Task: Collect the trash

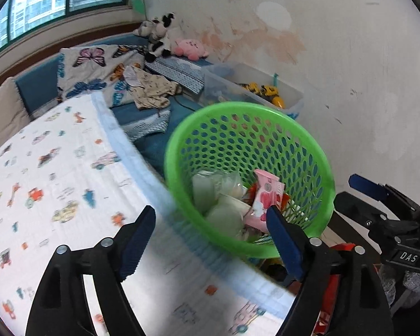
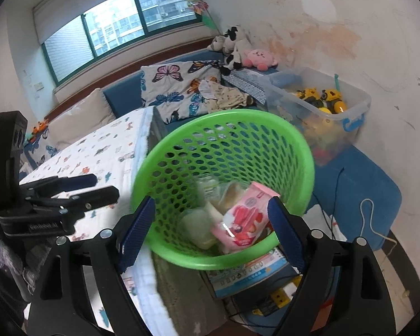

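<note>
A green perforated basket (image 1: 316,165) stands beside the bed; it also shows in the right wrist view (image 2: 299,151). Inside lie a pink wrapper (image 1: 266,196) (image 2: 243,218) and pale crumpled packets (image 1: 224,204) (image 2: 198,224). My left gripper (image 1: 210,240) is open and empty, over the bed edge at the basket's near rim. My right gripper (image 2: 210,229) is open and empty, just above the basket's near rim. Each gripper shows in the other's view: the right one (image 1: 378,196), the left one (image 2: 78,187).
A bed with a printed cover (image 1: 56,182) (image 2: 98,151) lies left of the basket. A clear toy bin (image 1: 254,89) (image 2: 322,106) stands against the wall behind. Plush toys (image 2: 238,47), a butterfly pillow (image 2: 176,84), a blue mat with cords (image 2: 358,190) and a booklet (image 2: 252,274) lie nearby.
</note>
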`<state>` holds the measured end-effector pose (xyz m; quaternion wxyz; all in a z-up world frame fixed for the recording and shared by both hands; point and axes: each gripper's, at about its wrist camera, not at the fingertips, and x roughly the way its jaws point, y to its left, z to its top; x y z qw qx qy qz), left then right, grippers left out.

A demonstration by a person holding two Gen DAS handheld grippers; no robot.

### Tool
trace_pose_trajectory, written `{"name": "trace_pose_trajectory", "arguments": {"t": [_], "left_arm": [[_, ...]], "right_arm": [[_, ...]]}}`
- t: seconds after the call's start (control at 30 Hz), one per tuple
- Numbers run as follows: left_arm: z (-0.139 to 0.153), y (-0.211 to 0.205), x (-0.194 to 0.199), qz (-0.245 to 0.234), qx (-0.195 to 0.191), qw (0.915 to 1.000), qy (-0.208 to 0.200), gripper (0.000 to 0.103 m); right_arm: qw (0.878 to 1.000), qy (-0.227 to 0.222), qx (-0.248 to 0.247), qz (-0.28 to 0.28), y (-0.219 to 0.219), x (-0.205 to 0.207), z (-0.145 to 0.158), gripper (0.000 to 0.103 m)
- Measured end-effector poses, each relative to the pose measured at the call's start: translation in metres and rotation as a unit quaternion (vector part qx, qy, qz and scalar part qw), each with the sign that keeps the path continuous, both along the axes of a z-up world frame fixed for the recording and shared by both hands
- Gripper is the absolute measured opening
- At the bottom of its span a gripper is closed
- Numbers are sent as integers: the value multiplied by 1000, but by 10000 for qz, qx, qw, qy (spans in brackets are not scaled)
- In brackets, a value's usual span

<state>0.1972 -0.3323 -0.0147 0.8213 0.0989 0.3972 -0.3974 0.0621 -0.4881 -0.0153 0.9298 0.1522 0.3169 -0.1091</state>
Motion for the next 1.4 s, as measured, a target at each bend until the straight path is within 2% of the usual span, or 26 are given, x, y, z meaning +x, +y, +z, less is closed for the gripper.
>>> {"name": "trace_pose_trajectory", "arguments": {"t": [0.4, 0.57, 0.9, 1.27, 1.4], "left_arm": [[16, 89, -13, 663, -169, 9973, -260, 89], [19, 118, -21, 941, -79, 9945, -443, 93], [27, 189, -41, 1730, -120, 9824, -689, 95], [25, 236, -68, 2193, -19, 9702, -1030, 96], [23, 252, -76, 2351, -71, 9666, -1020, 96]], "right_arm": [[9994, -42, -67, 326, 54, -2, 3, 88], [9986, -24, -153, 505, 80, -1, 4, 90], [9961, 41, -450, 759, 126, -2, 6, 96], [9943, 12, -599, 878, 159, -13, 7, 99], [9944, -44, -553, 899, 167, -18, 9, 99]]}}
